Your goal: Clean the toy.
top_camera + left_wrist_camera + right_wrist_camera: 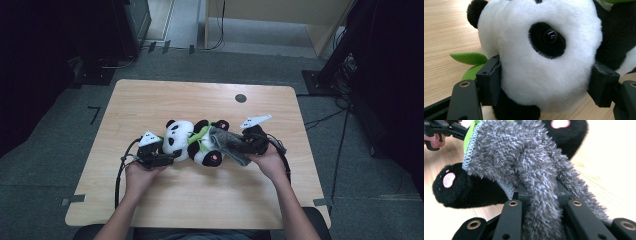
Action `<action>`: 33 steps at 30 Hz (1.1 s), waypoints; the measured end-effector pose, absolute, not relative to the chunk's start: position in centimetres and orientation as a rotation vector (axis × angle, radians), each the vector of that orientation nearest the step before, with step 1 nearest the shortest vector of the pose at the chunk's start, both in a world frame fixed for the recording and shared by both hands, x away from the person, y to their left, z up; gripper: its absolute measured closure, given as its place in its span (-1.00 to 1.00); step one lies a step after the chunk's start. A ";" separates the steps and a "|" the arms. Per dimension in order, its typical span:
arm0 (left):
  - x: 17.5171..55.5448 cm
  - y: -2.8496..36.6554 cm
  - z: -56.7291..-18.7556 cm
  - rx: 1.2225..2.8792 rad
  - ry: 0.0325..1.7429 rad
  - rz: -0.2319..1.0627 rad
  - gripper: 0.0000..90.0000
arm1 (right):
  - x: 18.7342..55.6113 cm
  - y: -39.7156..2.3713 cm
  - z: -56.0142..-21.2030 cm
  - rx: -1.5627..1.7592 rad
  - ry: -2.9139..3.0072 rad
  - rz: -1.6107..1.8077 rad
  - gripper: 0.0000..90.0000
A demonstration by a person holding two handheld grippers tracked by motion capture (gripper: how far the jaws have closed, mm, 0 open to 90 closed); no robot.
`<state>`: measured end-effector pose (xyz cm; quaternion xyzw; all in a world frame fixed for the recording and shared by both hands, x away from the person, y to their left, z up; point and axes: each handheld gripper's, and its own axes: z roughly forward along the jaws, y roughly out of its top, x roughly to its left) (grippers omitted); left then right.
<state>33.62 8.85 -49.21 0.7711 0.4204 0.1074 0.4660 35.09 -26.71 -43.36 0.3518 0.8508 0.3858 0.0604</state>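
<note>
While lying on its side mid-bench (150,210), plush panda (192,140) is sinking softly under pressure: light, squashy, not fragile. Left gripper (544,85), jaws clamping the white head, denting the fur; best held there, deep. Further right, grey fuzzy cloth (524,162) is draping over the black legs, limp and slippery. Right gripper (541,195), jaws pinching together on its hanging fold.

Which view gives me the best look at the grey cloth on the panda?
The right gripper view: the fluffy grey cloth is close up, draped over the panda's black legs, a fold pinched in the right gripper. The high view shows it small at the toy's right end. The left gripper view shows the panda's head.
</note>
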 end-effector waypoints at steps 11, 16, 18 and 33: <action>33.5 8.8 -49.2 1.897 1.037 0.270 -0.44 | 33.4 -26.8 -39.4 1.013 2.504 1.263 0.68; 33.5 8.7 -49.1 1.896 1.041 0.273 -0.44 | 33.2 -25.7 -38.1 0.984 2.471 1.284 0.68; 33.5 8.7 -49.1 1.896 1.041 0.274 -0.44 | 33.6 -25.1 -37.8 0.997 2.460 1.301 0.68; 33.5 8.7 -49.1 1.900 1.037 0.274 -0.44 | 35.9 -20.6 -41.7 1.021 2.520 1.251 0.67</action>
